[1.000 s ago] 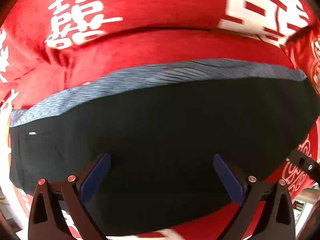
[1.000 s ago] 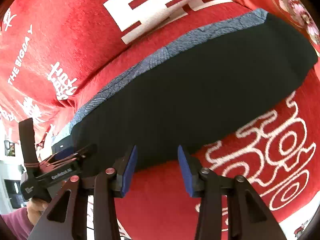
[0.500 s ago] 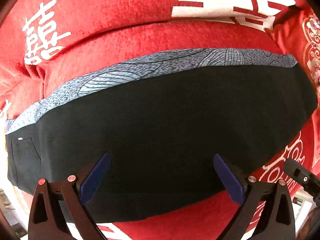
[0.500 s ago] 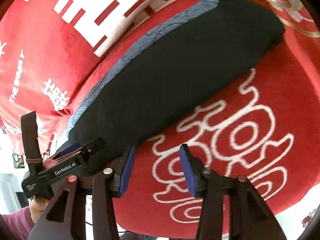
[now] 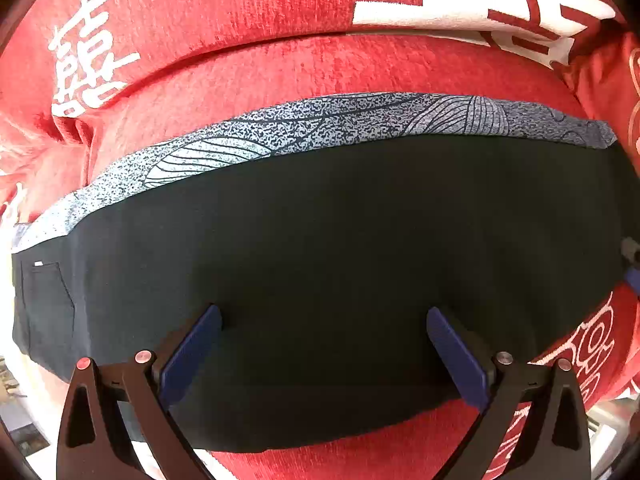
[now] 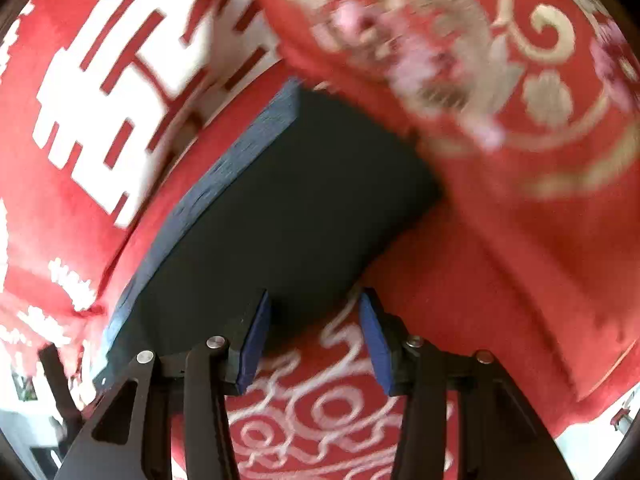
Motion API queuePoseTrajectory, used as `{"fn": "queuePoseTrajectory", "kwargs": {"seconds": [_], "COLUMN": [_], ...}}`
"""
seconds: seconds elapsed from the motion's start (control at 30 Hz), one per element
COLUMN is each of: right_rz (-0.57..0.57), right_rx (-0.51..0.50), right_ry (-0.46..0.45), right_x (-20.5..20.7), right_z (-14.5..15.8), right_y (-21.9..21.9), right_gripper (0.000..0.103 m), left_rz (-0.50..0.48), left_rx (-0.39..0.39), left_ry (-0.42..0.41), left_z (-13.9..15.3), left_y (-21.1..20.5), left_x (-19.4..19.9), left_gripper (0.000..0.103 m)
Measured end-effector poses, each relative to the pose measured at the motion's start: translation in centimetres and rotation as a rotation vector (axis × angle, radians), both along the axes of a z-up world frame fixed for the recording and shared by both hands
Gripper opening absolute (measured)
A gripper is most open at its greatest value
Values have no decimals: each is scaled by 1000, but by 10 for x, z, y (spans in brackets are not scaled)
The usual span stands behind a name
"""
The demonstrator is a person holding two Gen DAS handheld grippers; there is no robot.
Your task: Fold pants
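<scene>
Apparently the pants (image 5: 340, 280) already lay folded lengthwise, a long dark strip across the red cushion (image 5: 320, 68), patterned edge on the far side. I kept my left gripper (image 5: 324, 344) spread wide and empty above the middle. My right gripper (image 6: 314, 340) hung half-open, holding nothing, at the strip's near right edge, probably to lift that end.

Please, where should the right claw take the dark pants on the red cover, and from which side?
Probably at the near corner of the pants, where the thin folded edge lies just ahead of the open right claw. Come from the bare red cover side, low, so one pad slips under the flat layers. The far end sits against a cushion.
</scene>
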State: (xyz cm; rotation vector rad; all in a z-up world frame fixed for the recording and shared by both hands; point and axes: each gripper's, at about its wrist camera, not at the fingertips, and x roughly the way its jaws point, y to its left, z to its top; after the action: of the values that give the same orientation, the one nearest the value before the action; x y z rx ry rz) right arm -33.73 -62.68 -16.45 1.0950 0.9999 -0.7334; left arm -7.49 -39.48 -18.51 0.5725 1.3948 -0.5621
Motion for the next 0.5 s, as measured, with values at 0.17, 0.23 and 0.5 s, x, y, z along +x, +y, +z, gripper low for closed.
{"fn": "queuePoseTrajectory", "kwargs": {"seconds": [0.17,0.23,0.5], "right_rz": [46,94,78], "right_rx": [-57,-90,-74], "right_ry": [21,47,144], "right_x": [9,14,11], "right_z": [8,10,6], "right_y": [-11,-8,-4], "right_gripper": [20,20,38], "left_rz": [31,35,32], "left_rx": [1,3,1], "left_ry": [21,21,29], "left_z": [-4,-9,-14], "left_y": [3,2,4], "left_x": [4,12,21], "left_gripper": [103,103,103]}}
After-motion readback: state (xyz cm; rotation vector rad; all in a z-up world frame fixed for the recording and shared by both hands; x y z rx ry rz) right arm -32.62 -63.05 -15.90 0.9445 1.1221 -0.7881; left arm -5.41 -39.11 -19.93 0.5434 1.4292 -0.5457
